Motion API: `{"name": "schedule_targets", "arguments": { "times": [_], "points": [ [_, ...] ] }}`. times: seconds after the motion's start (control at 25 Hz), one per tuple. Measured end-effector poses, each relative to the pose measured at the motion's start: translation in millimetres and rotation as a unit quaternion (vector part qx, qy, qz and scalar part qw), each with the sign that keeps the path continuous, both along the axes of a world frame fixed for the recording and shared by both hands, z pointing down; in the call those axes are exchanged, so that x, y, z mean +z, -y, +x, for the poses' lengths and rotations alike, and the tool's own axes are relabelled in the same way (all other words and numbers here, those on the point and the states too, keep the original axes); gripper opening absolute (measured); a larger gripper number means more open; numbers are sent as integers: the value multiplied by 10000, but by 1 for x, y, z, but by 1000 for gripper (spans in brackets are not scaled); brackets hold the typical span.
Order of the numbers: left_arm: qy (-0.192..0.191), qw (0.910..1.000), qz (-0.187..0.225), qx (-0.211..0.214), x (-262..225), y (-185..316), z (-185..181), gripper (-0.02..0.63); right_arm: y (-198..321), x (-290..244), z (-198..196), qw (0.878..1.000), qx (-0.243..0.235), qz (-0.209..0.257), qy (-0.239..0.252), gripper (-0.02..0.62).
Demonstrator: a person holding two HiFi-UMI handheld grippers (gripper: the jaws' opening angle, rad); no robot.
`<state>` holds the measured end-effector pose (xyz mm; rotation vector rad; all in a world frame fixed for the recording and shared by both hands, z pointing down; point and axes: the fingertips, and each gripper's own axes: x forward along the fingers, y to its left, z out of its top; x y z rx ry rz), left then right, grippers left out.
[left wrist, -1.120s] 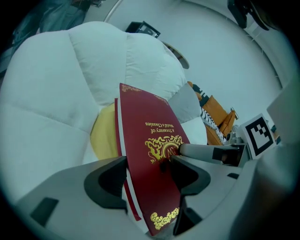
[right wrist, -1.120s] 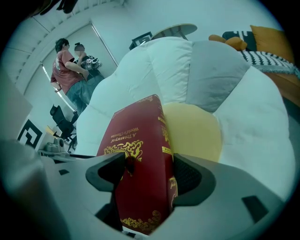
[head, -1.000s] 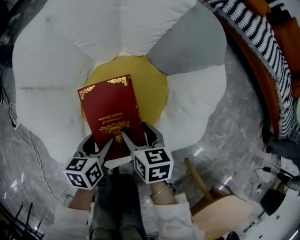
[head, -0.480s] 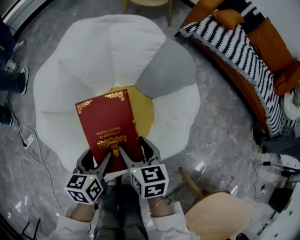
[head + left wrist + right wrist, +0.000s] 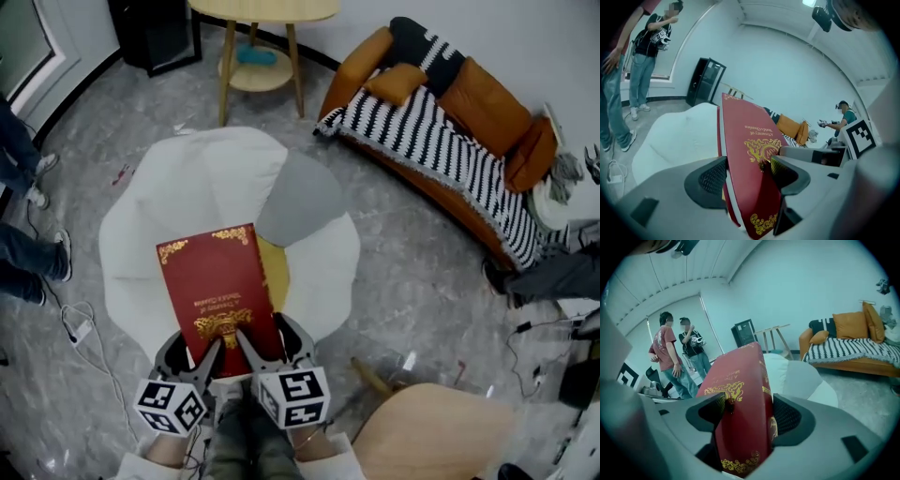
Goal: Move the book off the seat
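Risk of book [image 5: 217, 281] sagging or slipping back onto seat [image 5: 141, 234]: gripped only at near edge, most weight out past jaws. Left gripper [image 5: 192, 345] & right gripper [image 5: 265, 336] both closed to book's thickness, clamped on its lower edge. Book at frame centre, lifted over seat.

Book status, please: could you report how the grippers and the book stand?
Left gripper and right gripper both shut on the book, at its near edge. Book held up over the seat, front side. Wooden chair close on the right.
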<state>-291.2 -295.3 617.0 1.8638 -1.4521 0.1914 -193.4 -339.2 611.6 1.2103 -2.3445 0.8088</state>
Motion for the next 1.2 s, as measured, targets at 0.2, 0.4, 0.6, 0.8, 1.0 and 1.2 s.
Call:
{"name": "schedule_targets", "arguments": {
  "times": [0.2, 0.4, 0.6, 0.8, 1.0, 1.2],
  "points": [
    [76, 9992, 294, 264, -63, 5, 10, 290, -3, -61, 15, 9985, 463, 231, 195, 324],
    [64, 9975, 545, 456, -117, -5, 18, 290, -18, -118, 24, 9963, 662, 525, 188, 321],
    [113, 9947, 829, 602, -175, -5, 29, 290, -22, -177, 37, 9925, 880, 815, 228, 321],
    [83, 9919, 1073, 673, -216, -16, 34, 290, -36, -218, 43, 9889, 1004, 1081, 200, 321],
    [87, 9890, 1248, 787, -253, -25, 38, 290, -48, -255, 47, 9850, 1088, 1319, 218, 321],
    [35, 9840, 1478, 993, -290, -33, 47, 290, -61, -296, 58, 9777, 1270, 1663, 174, 321]
  ]
}}
